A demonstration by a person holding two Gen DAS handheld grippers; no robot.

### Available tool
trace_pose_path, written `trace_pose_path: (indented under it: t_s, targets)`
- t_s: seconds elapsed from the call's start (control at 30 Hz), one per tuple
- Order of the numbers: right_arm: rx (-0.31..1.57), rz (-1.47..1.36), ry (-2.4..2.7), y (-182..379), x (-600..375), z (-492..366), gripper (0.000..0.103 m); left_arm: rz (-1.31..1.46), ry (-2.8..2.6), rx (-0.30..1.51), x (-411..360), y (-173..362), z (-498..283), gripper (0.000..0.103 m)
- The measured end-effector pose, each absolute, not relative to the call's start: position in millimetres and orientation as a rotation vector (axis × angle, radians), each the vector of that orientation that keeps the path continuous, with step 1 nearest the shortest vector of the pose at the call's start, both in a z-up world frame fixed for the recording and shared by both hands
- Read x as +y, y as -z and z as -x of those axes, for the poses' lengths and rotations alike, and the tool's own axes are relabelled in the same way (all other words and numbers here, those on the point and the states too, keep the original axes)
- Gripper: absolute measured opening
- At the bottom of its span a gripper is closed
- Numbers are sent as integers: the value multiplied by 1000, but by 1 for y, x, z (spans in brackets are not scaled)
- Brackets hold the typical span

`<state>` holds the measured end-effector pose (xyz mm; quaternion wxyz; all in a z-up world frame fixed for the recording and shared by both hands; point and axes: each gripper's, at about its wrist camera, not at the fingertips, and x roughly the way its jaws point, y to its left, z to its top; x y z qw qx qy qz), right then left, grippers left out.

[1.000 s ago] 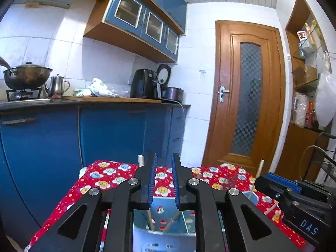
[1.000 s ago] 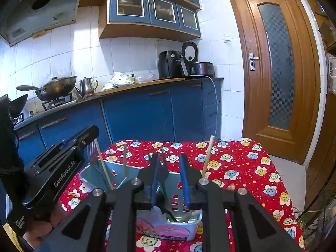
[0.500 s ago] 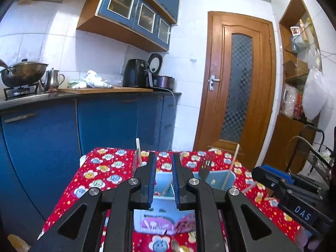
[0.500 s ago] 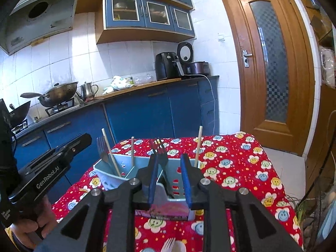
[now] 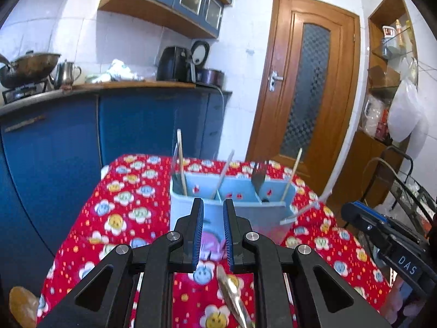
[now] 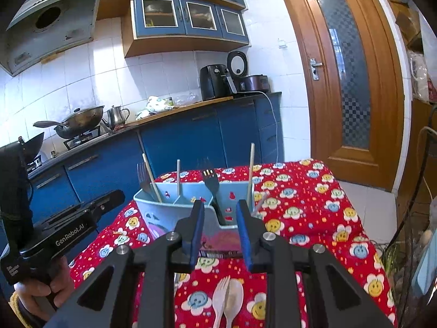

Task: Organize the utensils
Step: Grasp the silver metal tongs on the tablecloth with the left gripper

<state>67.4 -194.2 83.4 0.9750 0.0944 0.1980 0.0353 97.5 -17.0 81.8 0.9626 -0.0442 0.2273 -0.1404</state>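
A light blue utensil holder (image 5: pixel 235 213) (image 6: pixel 169 213) stands on the red flowered tablecloth (image 5: pixel 123 205). It holds a dark fork (image 6: pixel 211 183), another fork (image 6: pixel 142 176) and several chopsticks (image 6: pixel 250 172). A white fork (image 6: pixel 220 298) and a spoon (image 6: pixel 232 298) lie on the cloth in front of the holder. My left gripper (image 5: pixel 211 235) is open a little and empty, near the holder's front. My right gripper (image 6: pixel 220 231) is open and empty, above the fork and spoon. A metal utensil (image 5: pixel 232 298) lies below the left gripper.
Blue kitchen cabinets (image 6: pixel 191 142) stand behind the table, with a wok (image 6: pixel 79 121), kettle and air fryer on the counter. A wooden door (image 6: pixel 352 82) is at the right. A wire rack (image 5: pixel 409 199) stands by the table's right side.
Both grippers have pulled back and up from the holder, which now shows whole in front of them. The right gripper's jaws have opened wider. The fork and spoon on the cloth have come into view.
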Motion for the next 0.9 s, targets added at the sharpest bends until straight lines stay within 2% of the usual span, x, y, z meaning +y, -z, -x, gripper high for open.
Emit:
trace_pose_path:
  t_s: [0.57,0.67,0.9]
  targets:
    - [521,-278,-14,-45,-222,-37,30,72,295,706,-24,-29,-95,14]
    - [531,-291,-14,-40,-225,-34,31,58,301,747,-29,-21,-96,19]
    - [547,-316,-12,-31,-233,-31,31,51,330,838,-40,-5,-103,20]
